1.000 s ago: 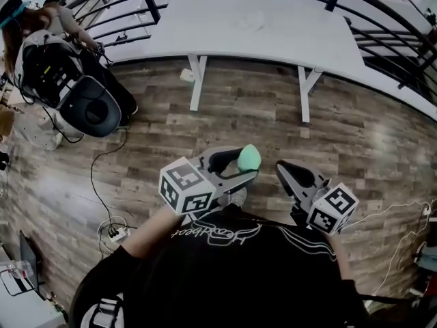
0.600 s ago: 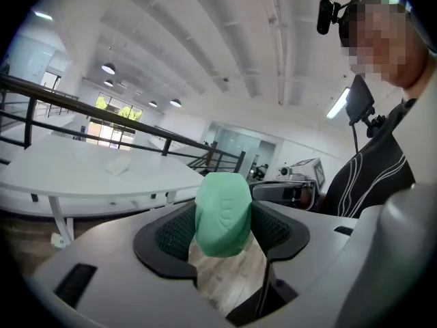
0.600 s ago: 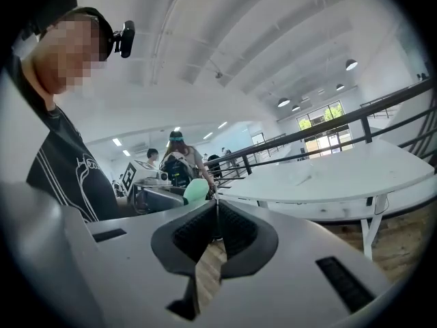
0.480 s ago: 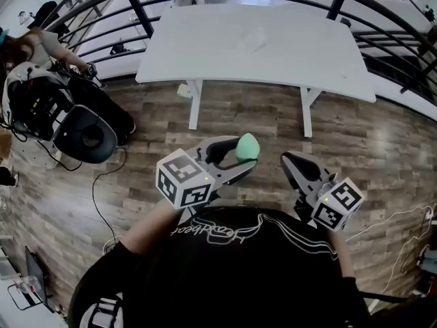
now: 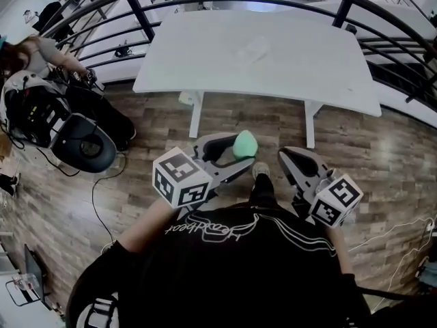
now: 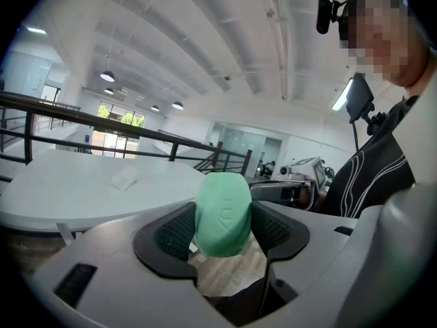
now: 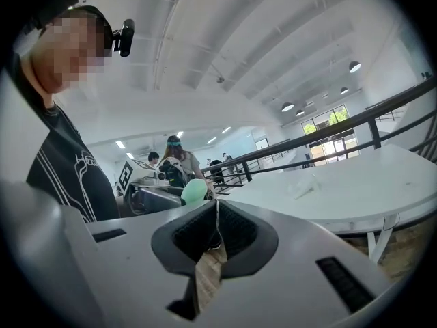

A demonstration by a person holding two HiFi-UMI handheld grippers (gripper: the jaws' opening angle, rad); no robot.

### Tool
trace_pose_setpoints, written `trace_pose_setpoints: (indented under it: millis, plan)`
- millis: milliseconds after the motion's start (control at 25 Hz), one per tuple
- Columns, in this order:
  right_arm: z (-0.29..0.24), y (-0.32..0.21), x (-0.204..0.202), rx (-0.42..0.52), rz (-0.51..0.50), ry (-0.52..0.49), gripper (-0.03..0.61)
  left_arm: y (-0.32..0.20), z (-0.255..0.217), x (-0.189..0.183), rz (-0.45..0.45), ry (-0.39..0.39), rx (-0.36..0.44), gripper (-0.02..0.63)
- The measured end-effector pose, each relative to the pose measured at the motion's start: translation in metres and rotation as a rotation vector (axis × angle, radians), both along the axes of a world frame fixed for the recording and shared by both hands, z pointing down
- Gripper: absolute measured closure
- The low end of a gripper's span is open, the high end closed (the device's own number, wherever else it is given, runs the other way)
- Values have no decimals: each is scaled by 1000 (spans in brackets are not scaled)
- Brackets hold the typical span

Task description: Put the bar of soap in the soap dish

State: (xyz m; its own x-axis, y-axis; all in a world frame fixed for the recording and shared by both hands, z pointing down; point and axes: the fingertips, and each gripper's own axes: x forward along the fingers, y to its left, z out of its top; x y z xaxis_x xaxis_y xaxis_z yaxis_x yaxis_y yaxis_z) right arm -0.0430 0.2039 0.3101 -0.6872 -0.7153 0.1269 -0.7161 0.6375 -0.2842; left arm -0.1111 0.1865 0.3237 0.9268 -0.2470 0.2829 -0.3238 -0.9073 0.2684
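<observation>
The green bar of soap [image 5: 245,144] is pinched upright between the black pads of my left gripper [image 5: 239,150], held at chest height above the wood floor. The left gripper view shows the soap [image 6: 223,214] filling the gap between the jaws. Ahead stands a white table [image 5: 300,67] with a small clear soap dish [image 5: 255,46] on its top; the dish [image 6: 125,178] still lies well beyond the jaws. My right gripper [image 5: 287,158] hangs beside the left one, its pads [image 7: 232,227] pressed together with nothing between them.
A black railing [image 5: 143,12] curves behind the table. A person [image 5: 31,53] sits at the left with equipment and a round black chair [image 5: 85,143]. Cables [image 5: 95,203] trail across the floor. The table's white legs [image 5: 196,115] stand just ahead.
Both grippers have moved forward with me toward the table, which now lies nearer and lower in view. The soap stays gripped in the left gripper.
</observation>
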Motion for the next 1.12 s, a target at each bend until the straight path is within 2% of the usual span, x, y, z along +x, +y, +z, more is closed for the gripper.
trace_pose_setpoints:
  millis: [200, 440, 640, 920, 1120]
  plan:
    - [9, -55, 25, -9, -28, -11, 563, -49, 10, 28, -13, -22, -4, 351]
    - [33, -144, 59, -57, -76, -37, 563, -132, 33, 58, -59, -61, -46, 351]
    - [32, -219, 88, -81, -127, -46, 563, -202, 33, 90, -101, -84, -65, 351]
    - [33, -307, 128, -69, -176, -54, 561, -294, 31, 130, -155, -121, -23, 351]
    - [40, -333, 141, -67, -199, -64, 561, -319, 36, 145, -177, -147, 12, 351]
